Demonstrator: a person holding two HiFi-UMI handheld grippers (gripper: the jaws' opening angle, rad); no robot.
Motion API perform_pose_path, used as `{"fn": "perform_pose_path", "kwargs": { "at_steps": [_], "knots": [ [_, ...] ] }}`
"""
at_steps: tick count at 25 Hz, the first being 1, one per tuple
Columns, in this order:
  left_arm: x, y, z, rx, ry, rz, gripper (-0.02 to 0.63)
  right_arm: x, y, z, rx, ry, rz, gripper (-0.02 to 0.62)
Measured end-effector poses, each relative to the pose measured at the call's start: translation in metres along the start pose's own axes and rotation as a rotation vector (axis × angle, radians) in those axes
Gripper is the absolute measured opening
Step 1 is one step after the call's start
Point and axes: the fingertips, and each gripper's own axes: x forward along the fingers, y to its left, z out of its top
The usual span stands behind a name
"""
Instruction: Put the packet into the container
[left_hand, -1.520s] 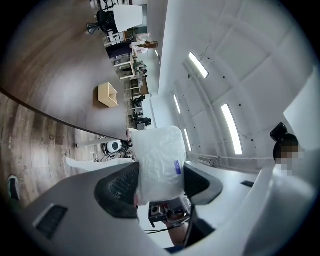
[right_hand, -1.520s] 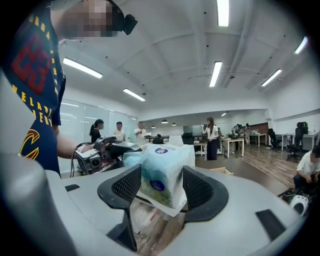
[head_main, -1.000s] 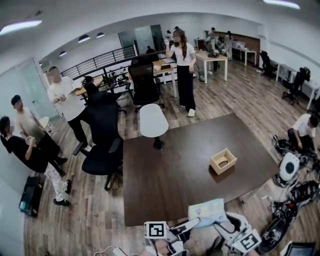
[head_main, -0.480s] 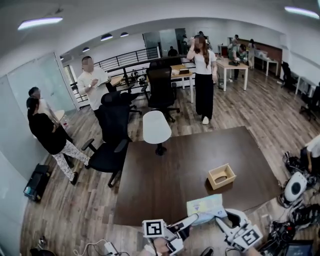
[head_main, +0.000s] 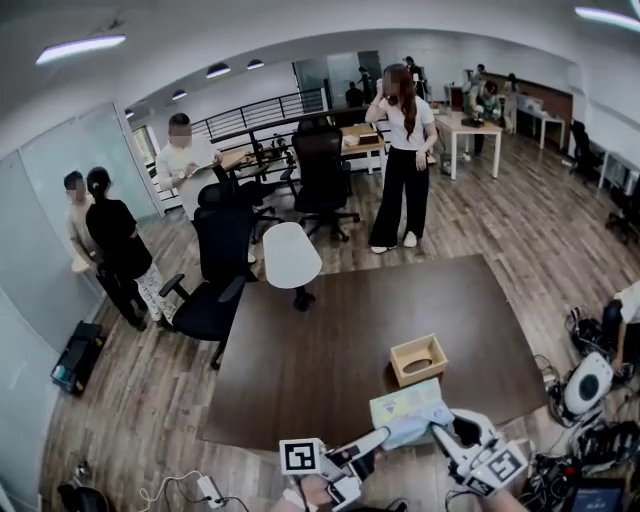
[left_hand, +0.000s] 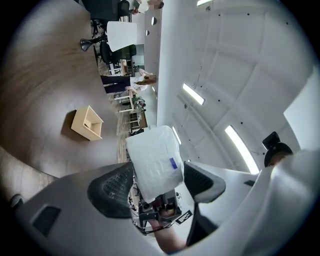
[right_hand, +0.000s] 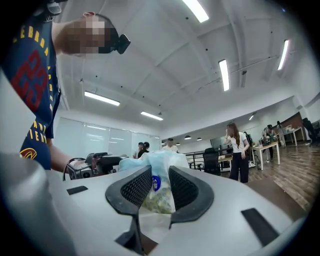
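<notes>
The packet (head_main: 410, 413) hangs just short of the container (head_main: 425, 374); the right gripper (head_main: 443, 433) is closing onto it, the left gripper (head_main: 376, 440) opening off it; draw the left away only once the right pinches firmly.

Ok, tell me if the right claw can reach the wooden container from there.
Probably yes: the right claw, closing on the packet, hovers just short of the container, with only bare table between.
</notes>
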Motion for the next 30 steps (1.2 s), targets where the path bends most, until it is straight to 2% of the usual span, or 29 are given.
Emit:
{"fn": "perform_pose_path", "kwargs": {
  "at_steps": [5,7,10,14,17,20,24,26,30],
  "knots": [
    [0.016,-0.002,0.008,0.022,-0.01,0.005,0.304,-0.006,-0.029,0.006,0.05,-0.05,-0.004,0.115],
    [0.023,-0.003,0.013,0.058,-0.003,0.002,0.304,-0.008,-0.042,0.006,0.06,-0.058,-0.019,0.112],
    [0.033,-0.001,0.012,0.171,0.044,0.033,0.304,-0.012,-0.055,0.003,0.066,-0.058,-0.033,0.098],
    [0.047,0.013,0.013,0.343,0.127,0.124,0.304,-0.001,-0.072,-0.005,0.079,-0.057,-0.051,0.092],
    [0.067,0.02,0.024,0.419,0.161,0.139,0.304,0.012,-0.099,-0.006,0.092,-0.054,-0.086,0.087],
    [0.081,0.04,0.041,0.499,0.169,0.198,0.304,0.02,-0.124,-0.004,0.089,-0.042,-0.12,0.086],
    [0.098,0.044,0.075,0.749,0.184,0.284,0.304,0.035,-0.149,0.001,0.079,-0.04,-0.15,0.086],
    [0.111,0.043,0.087,0.839,0.194,0.306,0.309,0.046,-0.159,0.002,0.08,-0.041,-0.16,0.084],
    [0.135,0.051,0.112,0.906,0.203,0.351,0.311,0.074,-0.172,0.007,0.067,-0.048,-0.164,0.084]
  ]
}}
